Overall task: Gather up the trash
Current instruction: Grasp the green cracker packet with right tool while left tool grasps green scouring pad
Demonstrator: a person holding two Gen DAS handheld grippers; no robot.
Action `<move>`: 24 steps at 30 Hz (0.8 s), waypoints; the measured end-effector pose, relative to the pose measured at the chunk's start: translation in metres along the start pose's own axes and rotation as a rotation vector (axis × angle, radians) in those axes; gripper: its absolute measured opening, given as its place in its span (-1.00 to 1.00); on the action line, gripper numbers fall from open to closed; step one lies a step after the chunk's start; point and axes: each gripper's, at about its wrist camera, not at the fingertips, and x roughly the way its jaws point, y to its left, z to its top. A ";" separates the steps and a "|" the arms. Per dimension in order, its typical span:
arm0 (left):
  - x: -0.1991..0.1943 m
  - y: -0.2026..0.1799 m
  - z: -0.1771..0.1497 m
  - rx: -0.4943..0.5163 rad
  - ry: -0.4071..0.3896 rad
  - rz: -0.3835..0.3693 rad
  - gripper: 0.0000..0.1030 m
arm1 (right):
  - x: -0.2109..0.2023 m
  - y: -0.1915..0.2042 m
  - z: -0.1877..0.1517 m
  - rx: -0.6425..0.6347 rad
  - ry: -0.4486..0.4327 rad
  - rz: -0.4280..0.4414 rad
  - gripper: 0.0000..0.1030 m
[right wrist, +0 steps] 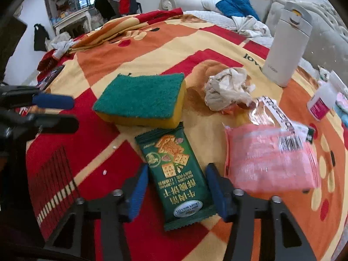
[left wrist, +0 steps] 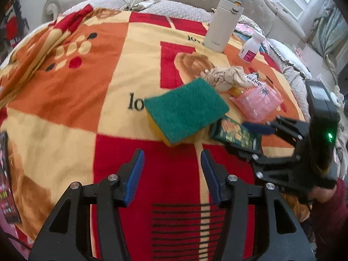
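A green biscuit packet [right wrist: 175,174] lies flat on the patterned blanket [right wrist: 97,152]. My right gripper [right wrist: 176,169] is open, its blue fingers on either side of the packet without touching it. The packet also shows in the left wrist view [left wrist: 236,133] under the right gripper [left wrist: 250,137]. A crumpled paper ball [right wrist: 228,89] and a pink plastic packet [right wrist: 269,156] lie beyond it. My left gripper [left wrist: 172,155] is open and empty above the blanket [left wrist: 65,91], just short of a green-and-yellow sponge [left wrist: 184,108].
A white flask [right wrist: 287,43] stands at the back right, with a small white bottle with a pink label [right wrist: 323,101] beside it. The sponge [right wrist: 141,99] sits left of the paper ball. Bedding and pillows [right wrist: 228,6] lie at the back. A dark flat object [left wrist: 6,178] lies at the left edge.
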 end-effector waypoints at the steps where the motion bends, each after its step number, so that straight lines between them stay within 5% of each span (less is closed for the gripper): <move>1: 0.001 -0.001 0.003 0.015 -0.004 0.004 0.06 | -0.003 -0.001 -0.004 0.017 0.004 -0.003 -0.13; 9: 0.014 -0.008 0.025 0.140 -0.029 0.000 0.29 | -0.036 -0.018 -0.059 0.178 0.001 -0.009 -0.14; 16: 0.026 -0.010 0.038 0.144 -0.007 0.024 0.30 | -0.039 -0.019 -0.063 0.214 -0.016 -0.008 -0.14; 19: 0.026 -0.019 0.048 0.211 -0.036 0.015 0.38 | -0.039 -0.018 -0.062 0.225 -0.018 -0.001 -0.05; 24: 0.044 -0.023 0.059 0.307 0.028 -0.053 0.46 | -0.038 -0.012 -0.063 0.204 -0.022 -0.012 0.09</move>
